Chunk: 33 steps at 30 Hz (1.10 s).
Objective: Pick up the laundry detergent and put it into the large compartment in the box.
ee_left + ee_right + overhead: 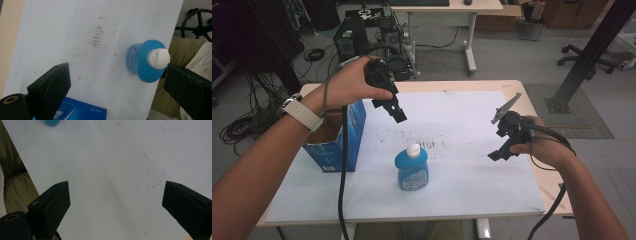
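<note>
1. High view: my table carries a blue box at its left edge.
2. Blue bottle stands upright mid-table, untouched.
3. Left tool hovers above it, jaws wide; right tool wide, well apart.
4. I judge approach; next, lower left.

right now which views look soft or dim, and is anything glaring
High view: evenly lit and sharp, dim at the upper left. Left gripper view: the blue bottle is soft, its white cap glowing, near jaws blurred. Right gripper view: white sheet greyish, shaded down the middle, no glare.
</note>
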Tool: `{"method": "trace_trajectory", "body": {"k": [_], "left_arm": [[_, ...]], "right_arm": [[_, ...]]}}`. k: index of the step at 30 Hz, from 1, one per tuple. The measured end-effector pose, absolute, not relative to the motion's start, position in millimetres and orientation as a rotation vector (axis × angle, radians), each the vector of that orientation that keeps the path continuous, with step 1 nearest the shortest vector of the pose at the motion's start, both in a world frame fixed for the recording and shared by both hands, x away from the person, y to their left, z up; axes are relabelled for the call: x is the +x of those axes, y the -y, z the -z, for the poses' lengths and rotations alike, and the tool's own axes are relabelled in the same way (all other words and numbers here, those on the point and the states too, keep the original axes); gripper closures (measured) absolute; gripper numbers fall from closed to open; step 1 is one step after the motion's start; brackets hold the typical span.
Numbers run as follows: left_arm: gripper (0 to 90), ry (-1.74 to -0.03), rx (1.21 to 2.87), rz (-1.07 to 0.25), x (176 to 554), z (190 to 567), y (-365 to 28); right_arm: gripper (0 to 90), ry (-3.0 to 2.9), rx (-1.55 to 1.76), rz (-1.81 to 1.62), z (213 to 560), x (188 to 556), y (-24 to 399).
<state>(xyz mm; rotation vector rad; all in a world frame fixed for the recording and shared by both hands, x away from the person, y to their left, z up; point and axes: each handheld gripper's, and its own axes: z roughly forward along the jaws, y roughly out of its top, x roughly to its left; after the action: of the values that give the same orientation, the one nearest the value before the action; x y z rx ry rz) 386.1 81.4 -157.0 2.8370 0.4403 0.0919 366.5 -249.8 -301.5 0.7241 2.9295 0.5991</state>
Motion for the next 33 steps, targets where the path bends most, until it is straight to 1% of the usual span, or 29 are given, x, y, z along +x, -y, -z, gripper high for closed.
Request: {"method": "trace_trajectory", "body": {"k": [10,33], "left_arm": [[7.3,-0.486,2.835,-0.089,380.5,155.4,-81.3],[7.4,-0.489,2.826,-0.077,358.0,152.6,-75.5]], "right_arm": [[8.2,-2.928,0.728,-0.595,301.9,365.9,250.7],[8.2,-2.919,0.713,-0.601,298.8,363.2,247.5]]}}
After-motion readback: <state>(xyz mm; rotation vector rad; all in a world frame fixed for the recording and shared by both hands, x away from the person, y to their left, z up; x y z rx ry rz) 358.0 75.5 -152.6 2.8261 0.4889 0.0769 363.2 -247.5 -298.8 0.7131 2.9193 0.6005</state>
